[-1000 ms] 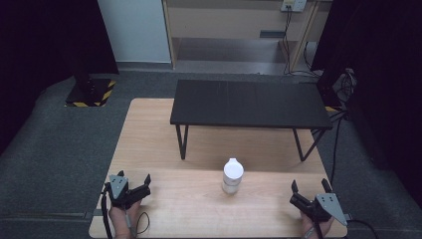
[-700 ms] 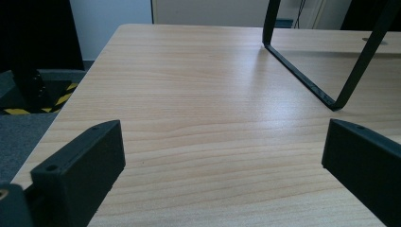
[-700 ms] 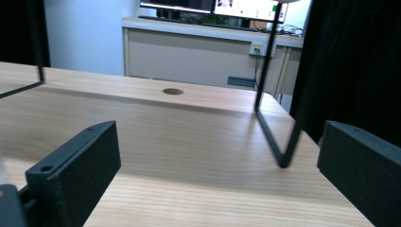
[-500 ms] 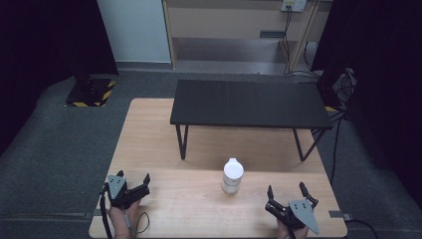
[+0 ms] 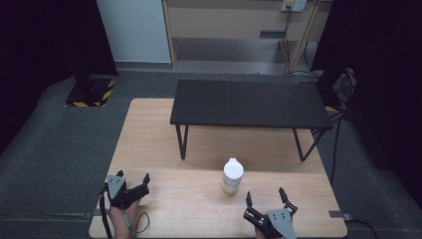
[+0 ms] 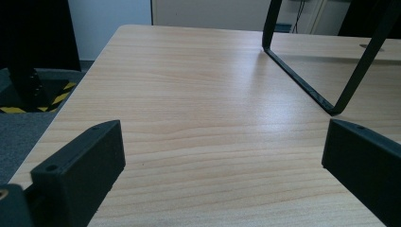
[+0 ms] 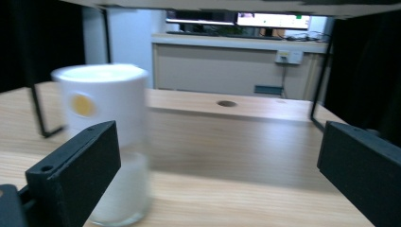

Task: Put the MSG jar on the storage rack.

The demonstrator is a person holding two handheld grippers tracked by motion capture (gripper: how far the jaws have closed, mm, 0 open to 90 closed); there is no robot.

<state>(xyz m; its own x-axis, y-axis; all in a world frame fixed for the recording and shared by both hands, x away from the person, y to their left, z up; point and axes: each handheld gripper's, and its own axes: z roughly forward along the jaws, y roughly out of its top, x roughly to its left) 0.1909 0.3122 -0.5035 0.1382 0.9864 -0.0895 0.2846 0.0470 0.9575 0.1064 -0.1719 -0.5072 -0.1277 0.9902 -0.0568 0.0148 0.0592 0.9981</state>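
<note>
High view, wooden table (image 5: 164, 124), grey carpet (image 5: 74, 149)

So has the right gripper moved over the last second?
Yes. The right gripper has slid left along the wooden table's near edge, away from the right corner, closing on the white bottle.

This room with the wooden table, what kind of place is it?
Probably a lab or office test space: a bare wooden table on grey carpet, dark curtains at the sides, and a counter with monitors and wall sockets behind.
</note>
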